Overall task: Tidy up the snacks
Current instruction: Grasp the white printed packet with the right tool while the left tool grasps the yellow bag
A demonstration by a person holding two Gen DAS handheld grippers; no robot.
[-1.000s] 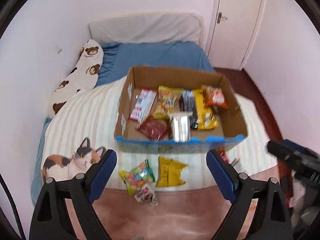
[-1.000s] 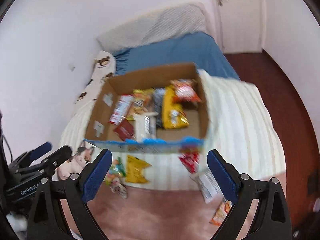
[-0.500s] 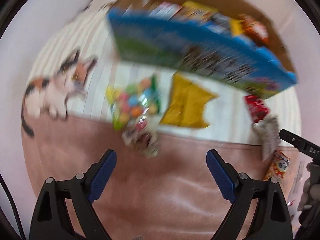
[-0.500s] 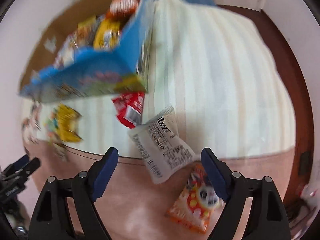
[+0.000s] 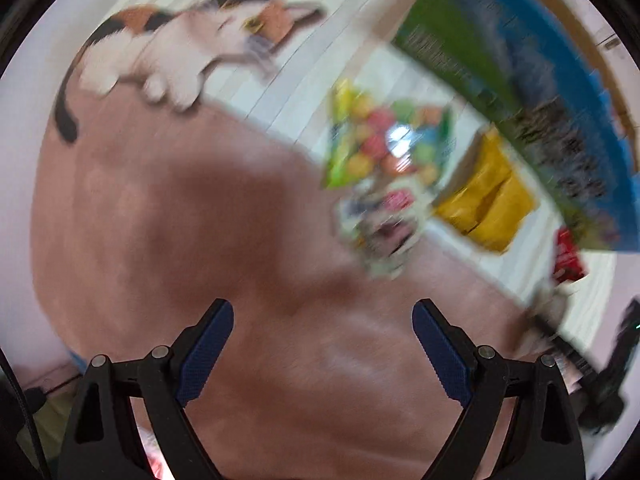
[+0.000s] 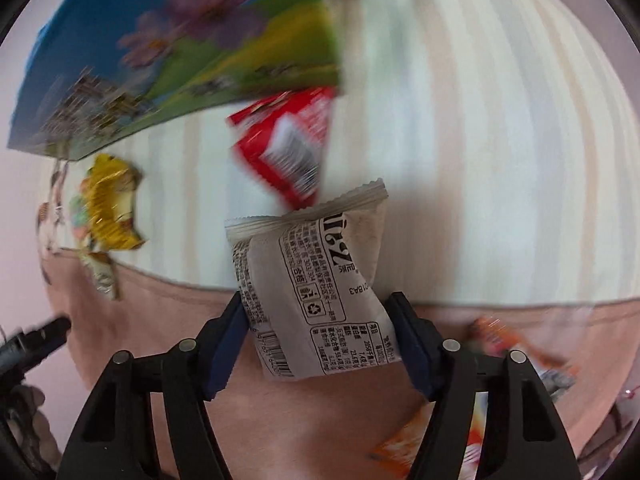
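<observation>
I'm reading right hand-held gripper (image 6: 318,330) as closing round beige snack packet (image 6: 316,296) – pads at both side edges, squeeze not confirmed. Packet lying on bed (image 6: 480,160) straight ahead, long axis running away from me toward printed box (image 6: 176,60). Left hand-held gripper (image 5: 322,338) spread wide, holding nothing – candy bag (image 5: 384,148) farther off, up and right.

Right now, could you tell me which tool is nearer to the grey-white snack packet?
Right. The right tool has the grey-white snack packet between its fingers; the left tool hangs open over the pink blanket.
</observation>
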